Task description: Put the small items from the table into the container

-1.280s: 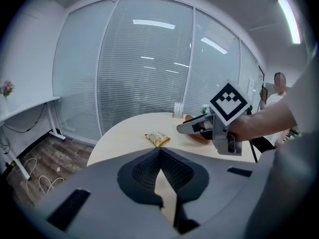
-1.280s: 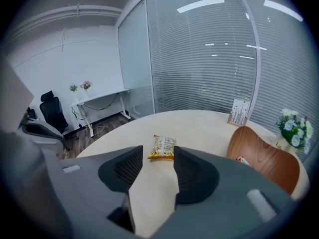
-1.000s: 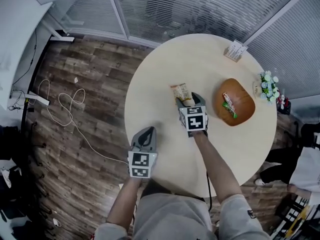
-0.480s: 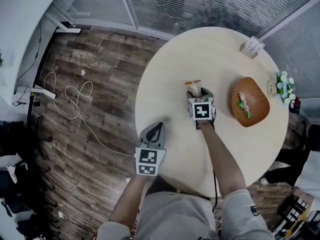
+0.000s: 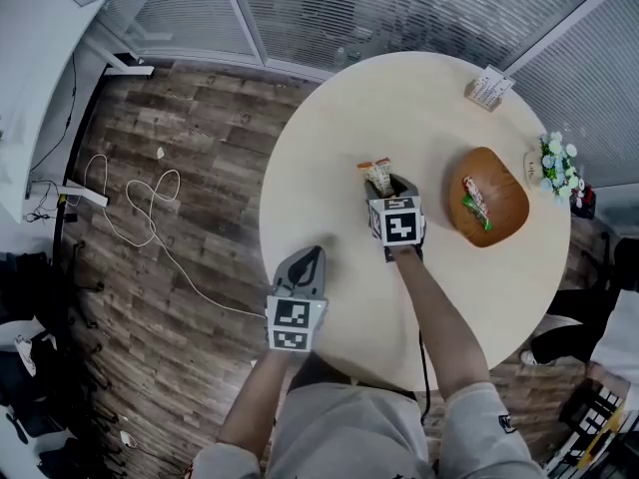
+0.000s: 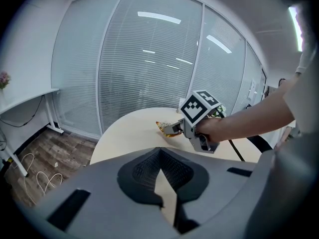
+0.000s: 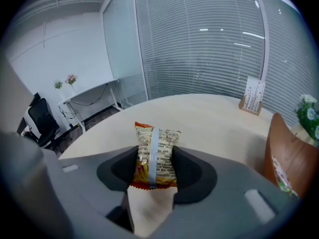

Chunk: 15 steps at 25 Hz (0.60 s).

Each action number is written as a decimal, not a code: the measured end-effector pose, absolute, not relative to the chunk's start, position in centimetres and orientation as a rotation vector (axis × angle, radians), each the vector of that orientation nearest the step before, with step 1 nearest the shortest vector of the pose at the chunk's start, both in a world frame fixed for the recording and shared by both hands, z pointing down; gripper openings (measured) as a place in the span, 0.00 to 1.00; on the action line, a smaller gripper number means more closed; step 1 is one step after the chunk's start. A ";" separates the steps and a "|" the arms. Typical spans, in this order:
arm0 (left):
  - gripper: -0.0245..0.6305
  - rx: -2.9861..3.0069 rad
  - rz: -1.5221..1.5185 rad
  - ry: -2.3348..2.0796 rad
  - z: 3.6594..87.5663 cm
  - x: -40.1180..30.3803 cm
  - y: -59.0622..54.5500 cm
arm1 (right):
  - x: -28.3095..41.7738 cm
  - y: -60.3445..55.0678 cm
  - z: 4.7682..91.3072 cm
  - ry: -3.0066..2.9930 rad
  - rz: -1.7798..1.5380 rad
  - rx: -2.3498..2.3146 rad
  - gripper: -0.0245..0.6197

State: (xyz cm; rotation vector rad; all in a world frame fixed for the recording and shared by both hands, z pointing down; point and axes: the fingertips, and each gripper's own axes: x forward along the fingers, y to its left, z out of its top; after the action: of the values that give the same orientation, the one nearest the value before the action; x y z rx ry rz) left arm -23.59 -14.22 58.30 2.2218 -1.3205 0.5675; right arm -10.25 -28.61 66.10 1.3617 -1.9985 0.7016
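Note:
A yellow and orange snack packet lies flat on the round table. My right gripper is lowered over it, and its jaws are closing with the packet between them. The pads stand right at the packet's long edges, and the packet is not squeezed. The brown wooden bowl sits to the right and holds a green and red packet. My left gripper hangs at the table's near edge, shut and empty. Its view also shows the right gripper.
A small card stand stands at the table's far edge. White flowers are at the right edge beyond the bowl. A cable lies on the wooden floor to the left.
My right gripper has come forward and down, so the packet now lies between its jaws instead of ahead of them. The jaws have narrowed. The left gripper has kept still.

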 end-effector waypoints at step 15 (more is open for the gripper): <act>0.05 2.337 0.549 -1.197 56.7 -13.1 -13.2 | 11.3 -25.1 53.4 -1.989 0.690 1.810 0.33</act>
State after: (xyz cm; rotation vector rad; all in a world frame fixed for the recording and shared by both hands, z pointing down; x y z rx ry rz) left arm -13.08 -13.18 56.67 2.3374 -1.1970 0.5486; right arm 11.26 -25.10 53.43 1.8104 -1.9888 0.6903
